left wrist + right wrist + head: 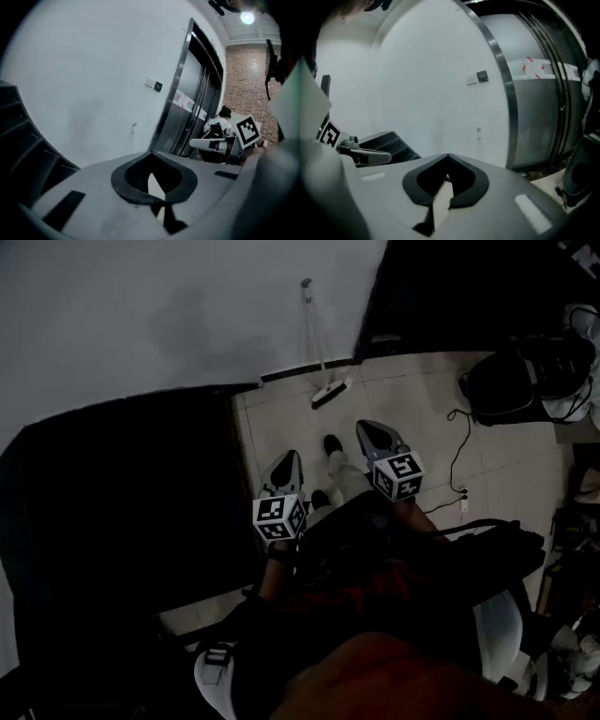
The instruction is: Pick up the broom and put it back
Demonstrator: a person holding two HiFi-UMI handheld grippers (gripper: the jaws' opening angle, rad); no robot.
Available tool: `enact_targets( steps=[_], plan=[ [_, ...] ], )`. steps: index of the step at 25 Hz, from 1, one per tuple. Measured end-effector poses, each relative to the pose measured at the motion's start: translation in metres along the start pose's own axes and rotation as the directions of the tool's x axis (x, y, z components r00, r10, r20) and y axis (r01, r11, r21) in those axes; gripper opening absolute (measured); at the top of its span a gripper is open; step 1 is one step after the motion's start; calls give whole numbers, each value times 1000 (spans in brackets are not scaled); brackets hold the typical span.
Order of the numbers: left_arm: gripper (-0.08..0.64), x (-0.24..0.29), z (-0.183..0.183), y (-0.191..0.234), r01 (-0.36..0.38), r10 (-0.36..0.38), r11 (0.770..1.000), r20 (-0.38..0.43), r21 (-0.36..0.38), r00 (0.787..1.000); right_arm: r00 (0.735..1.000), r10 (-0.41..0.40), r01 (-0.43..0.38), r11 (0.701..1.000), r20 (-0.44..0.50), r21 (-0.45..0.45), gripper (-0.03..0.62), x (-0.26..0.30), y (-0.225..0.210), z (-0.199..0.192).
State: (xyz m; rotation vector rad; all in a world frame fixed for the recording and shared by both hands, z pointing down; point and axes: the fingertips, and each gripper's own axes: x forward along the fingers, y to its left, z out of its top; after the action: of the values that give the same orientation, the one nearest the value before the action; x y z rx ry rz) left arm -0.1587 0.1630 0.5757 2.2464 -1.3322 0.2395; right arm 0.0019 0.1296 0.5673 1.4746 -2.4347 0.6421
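Observation:
The broom leans against the white wall, its head on the tiled floor and its thin handle running up the wall. It stands ahead of both grippers, well out of their reach. The top of its handle shows small in the left gripper view as the broom and in the right gripper view as the broom. My left gripper and right gripper are held side by side, pointing toward the wall. Both have their jaw tips together with nothing between them.
A dark stair structure fills the left. Metal lift doors stand right of the broom. A black bag and a cable lie on the floor at right. The person's shoe is below the grippers.

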Motion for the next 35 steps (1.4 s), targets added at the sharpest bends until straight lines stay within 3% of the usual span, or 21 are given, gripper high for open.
enact_targets(
  steps=[5, 8, 11, 13, 15, 20, 22, 26, 30, 32, 33, 35],
  plan=[
    [5, 80, 32, 18, -34, 34, 999, -1, 16, 999, 1000, -1, 0, 999, -3, -43, 2, 71, -66, 22],
    [5, 120, 61, 38, -113, 114, 993, 40, -30, 993, 1000, 2, -3, 994, -6, -112, 2, 128, -111, 28],
    [5, 160, 84, 47, -176, 179, 981, 30, -80, 983, 999, -16, 12, 995, -40, -96, 3, 179, -164, 36],
    [5, 180, 102, 43, -184, 185, 982, 17, -37, 983, 998, -12, 8, 998, -66, -60, 69, 209, -192, 39],
    [5, 194, 114, 43, -198, 198, 980, 8, 4, 980, 995, 6, -11, 998, -97, -55, 83, 243, -213, 37],
    [5, 213, 130, 69, -253, 253, 967, -34, 6, 967, 976, -10, -16, 992, -216, -123, 170, 352, -258, 16],
    [5, 215, 139, 86, -284, 284, 959, -43, 5, 958, 965, -41, 6, 991, -261, -134, 173, 399, -278, 11],
    [5, 201, 147, 116, -365, 363, 930, -52, -36, 930, 944, -65, 25, 992, -324, -125, 186, 500, -298, 11],
    [5, 192, 134, 128, -443, 436, 893, -93, -78, 895, 915, -115, 68, 989, -386, -132, 230, 561, -334, 13],
    [5, 181, 127, 133, -482, 473, 872, -108, -83, 874, 904, -115, 60, 988, -413, -144, 199, 572, -334, 7],
    [5, 177, 125, 134, -489, 479, 868, -108, -85, 871, 894, -122, 57, 985, -430, -160, 132, 570, -332, 3],
    [5, 180, 128, 135, -474, 467, 877, -94, -79, 879, 898, -129, 49, 979, -421, -196, 92, 562, -326, 4]
  ],
)
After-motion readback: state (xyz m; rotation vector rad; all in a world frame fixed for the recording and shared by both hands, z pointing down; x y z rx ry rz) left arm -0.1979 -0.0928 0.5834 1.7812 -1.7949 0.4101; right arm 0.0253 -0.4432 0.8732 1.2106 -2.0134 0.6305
